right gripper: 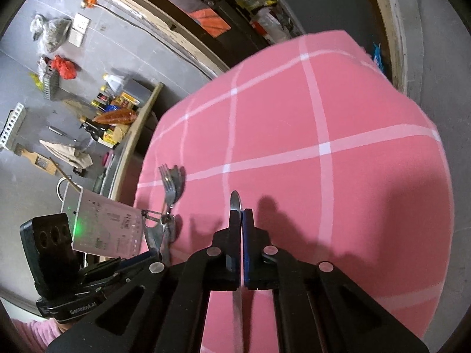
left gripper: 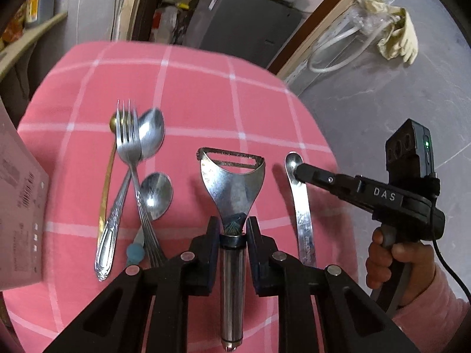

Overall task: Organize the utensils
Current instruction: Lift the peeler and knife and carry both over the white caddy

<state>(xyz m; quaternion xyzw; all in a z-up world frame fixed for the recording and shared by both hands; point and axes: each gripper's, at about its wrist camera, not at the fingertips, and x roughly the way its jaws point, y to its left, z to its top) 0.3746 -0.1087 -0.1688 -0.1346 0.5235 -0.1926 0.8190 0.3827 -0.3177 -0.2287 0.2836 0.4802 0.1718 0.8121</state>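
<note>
A steel peeler (left gripper: pixel 232 182) with a serrated blade lies on the pink checked cloth (left gripper: pixel 206 94). My left gripper (left gripper: pixel 233 229) is shut on its neck, handle running back between the fingers. Right of it lies a flat steel spoon (left gripper: pixel 301 206); my right gripper (left gripper: pixel 300 172) is shut on its bowl end, seen edge-on in the right wrist view (right gripper: pixel 236 203) between the fingertips (right gripper: pixel 241 220). To the left lie a fork (left gripper: pixel 128 138), two steel spoons (left gripper: pixel 151 136) (left gripper: pixel 156 194) and a gold spoon (left gripper: pixel 104 194), overlapping.
A white card box (left gripper: pixel 20 206) stands at the table's left edge. A blue-tipped item (left gripper: pixel 136 250) lies under the fork handles. The cloth's far part (right gripper: pixel 323 117) is bare. Grey wall and cluttered shelf (right gripper: pixel 117 108) lie beyond the table.
</note>
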